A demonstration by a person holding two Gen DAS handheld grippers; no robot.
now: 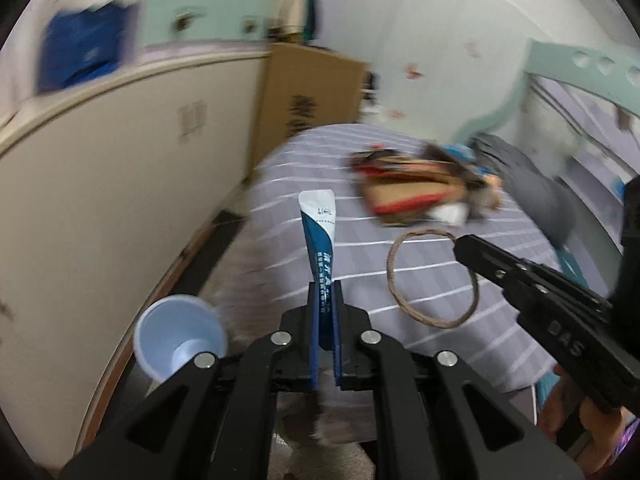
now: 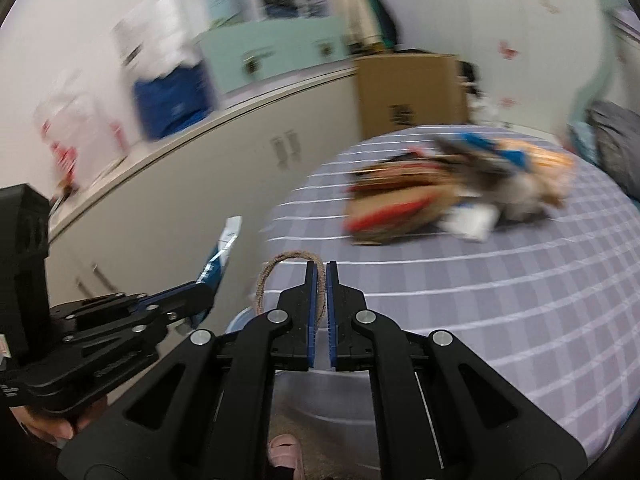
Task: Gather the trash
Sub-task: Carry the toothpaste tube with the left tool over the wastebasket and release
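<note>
Right ahead of both sets of jaws lies the bed [image 2: 500,300], covered in a lilac sheet with white checks. Beyond the left side of the jaws runs a long cream cabinet [image 1: 100,200], and a brown cardboard box [image 2: 408,92] stands past the bed's far end. Farther out on the sheet, well apart from both tools, sits a blurred heap of trash [image 2: 420,200]: flattened cardboard with red edges, something white, some blue scraps. The left gripper [image 1: 325,308] has its jaws closed on a blue-and-white tube wrapper [image 1: 320,232], which sticks up and forward from between them. The right gripper [image 2: 321,280] pinches a loop of brown twine [image 1: 432,280]; its jaws are nearly together, with the cord caught between them and the ring hanging free over the sheet. Below and to the left of the left jaws sits a pale blue plastic cup [image 1: 180,340], mouth open toward the camera.
</note>
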